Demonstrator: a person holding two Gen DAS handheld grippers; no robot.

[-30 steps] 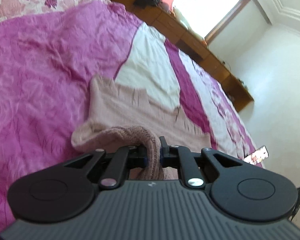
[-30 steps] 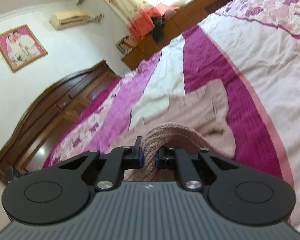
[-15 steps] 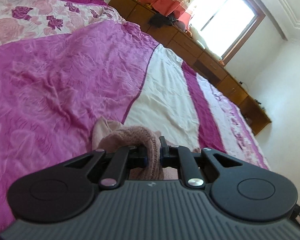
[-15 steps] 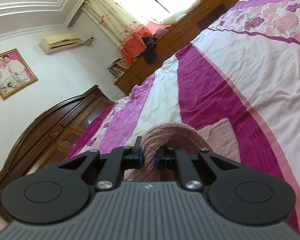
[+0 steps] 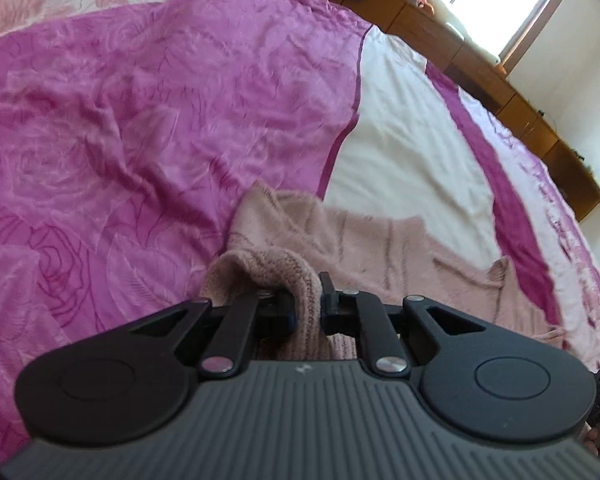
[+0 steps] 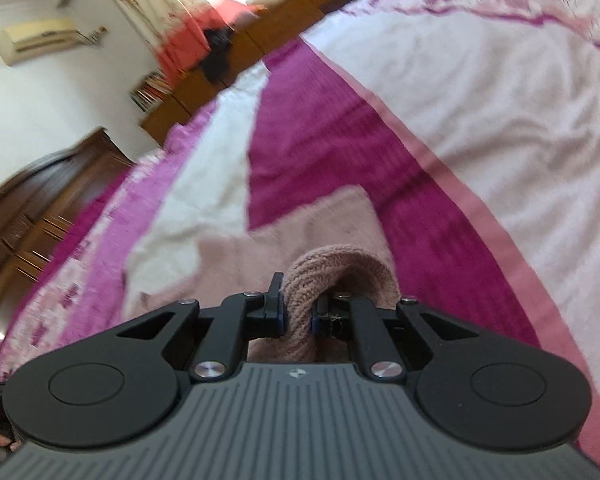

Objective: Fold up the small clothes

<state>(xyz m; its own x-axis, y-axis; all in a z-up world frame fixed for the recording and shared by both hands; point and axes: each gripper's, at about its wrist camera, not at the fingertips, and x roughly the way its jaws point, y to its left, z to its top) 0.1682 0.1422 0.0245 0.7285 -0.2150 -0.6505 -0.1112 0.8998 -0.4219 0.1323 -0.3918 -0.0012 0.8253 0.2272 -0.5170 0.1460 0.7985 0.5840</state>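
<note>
Bedspread (image 5: 140, 120); both grippers (image 5: 306, 312) (image 6: 298, 316) w/ sweater (image 5: 360, 248), prob. pinched

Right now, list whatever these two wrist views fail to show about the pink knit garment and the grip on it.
- Left wrist view: the near part of the pink knit garment is hidden behind the left gripper body, so its full shape is unknown.
- Right wrist view: the right gripper body covers the garment's near edge; motion blur smears the rest.
- Both views: how deep the knit sits between the fingers is hidden.
- Neither view shows the other gripper.
</note>
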